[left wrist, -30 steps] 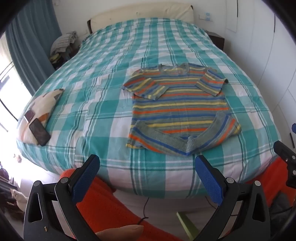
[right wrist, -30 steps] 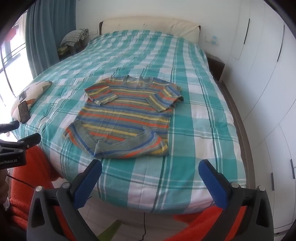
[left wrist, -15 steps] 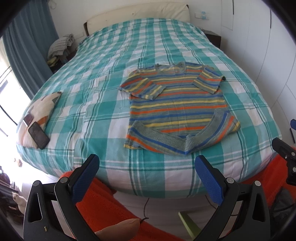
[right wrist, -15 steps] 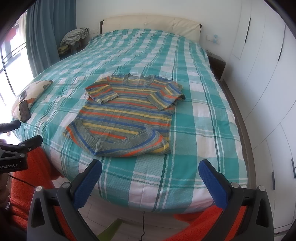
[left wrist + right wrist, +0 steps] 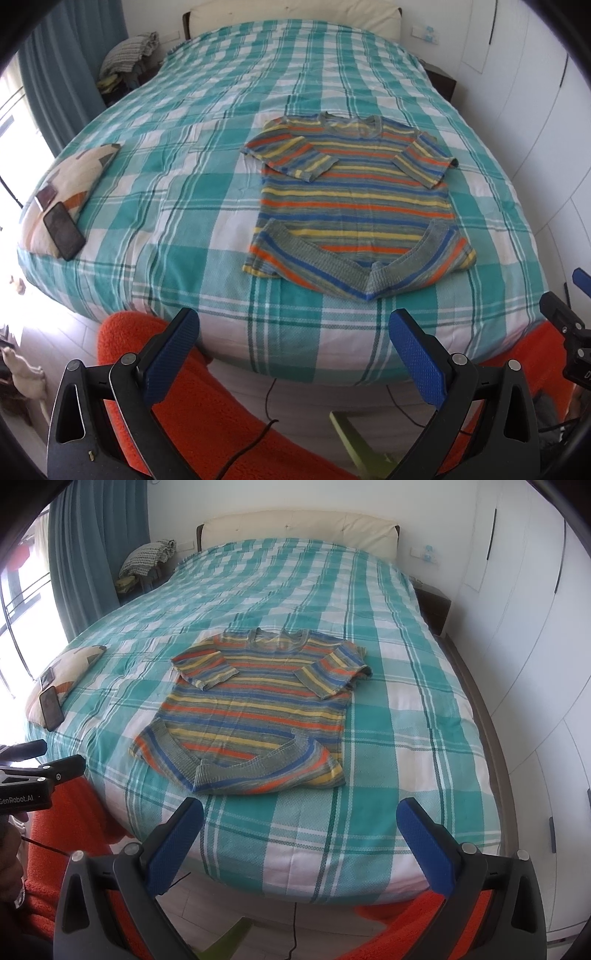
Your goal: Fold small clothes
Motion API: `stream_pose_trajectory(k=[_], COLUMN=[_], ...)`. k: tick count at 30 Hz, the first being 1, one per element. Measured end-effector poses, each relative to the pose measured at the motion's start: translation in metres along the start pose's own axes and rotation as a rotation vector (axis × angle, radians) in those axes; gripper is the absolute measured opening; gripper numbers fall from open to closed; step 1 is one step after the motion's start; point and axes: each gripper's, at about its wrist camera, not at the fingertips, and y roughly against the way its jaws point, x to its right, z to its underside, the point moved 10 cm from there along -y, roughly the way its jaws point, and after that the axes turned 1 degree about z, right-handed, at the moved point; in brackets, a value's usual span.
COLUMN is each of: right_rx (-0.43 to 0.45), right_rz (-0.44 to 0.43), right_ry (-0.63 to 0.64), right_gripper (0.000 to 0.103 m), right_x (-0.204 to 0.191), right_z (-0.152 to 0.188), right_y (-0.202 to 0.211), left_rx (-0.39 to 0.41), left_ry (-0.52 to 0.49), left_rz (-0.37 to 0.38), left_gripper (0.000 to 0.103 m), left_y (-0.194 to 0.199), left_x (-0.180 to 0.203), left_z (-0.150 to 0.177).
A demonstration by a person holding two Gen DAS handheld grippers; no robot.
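Sweater, a striped knit, is lying flat on the bed near its foot, with both sleeves crossed inward and the hem's corners turned up toward the middle. Both the left claw and the right claw are being held with jaws spread wide and gripping nothing, well short of the cloth. Being soft, light and floppy, it is probably best pinched at the folded hem corners.

The left tool bears the printed label "GenRobot.AI" on its body.
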Motion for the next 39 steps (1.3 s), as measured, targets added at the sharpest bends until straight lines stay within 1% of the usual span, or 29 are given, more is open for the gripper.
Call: stream_pose_trajectory(k=[7,14,18,31,39], right_rx=[0.002,0.000,-0.001,-0.004,-0.018], right_rz=[0.001,0.006,0.003,-0.011,-0.010], right_ry=[-0.015,-0.018,-0.022,-0.016,-0.013], right_gripper=[0.103,0.103,0.103,0.103,0.103], right_x=[0.003,0.003,0.004,-0.004,-0.005], right_z=[-0.001,0.000,0.000,0.001,0.003], right_y=[-0.001,-0.004,-0.004,-0.004,-0.007], left_rx=[-0.030,-0.020,-0.019,-0.010,-0.010], left_ry=[-0.003,-0.023,-0.021,-0.072,-0.073], left_rz=[0.008,0.004,0.020,0.020,0.021], left_gripper=[0.102,0.103,0.103,0.102,0.103], left_y=[-0.005,-0.004,-0.004,-0.004,-0.004], left_x=[0.001,0.003,0.005,0.013,0.013], left_z=[0.005,0.004,0.003,0.003,0.002])
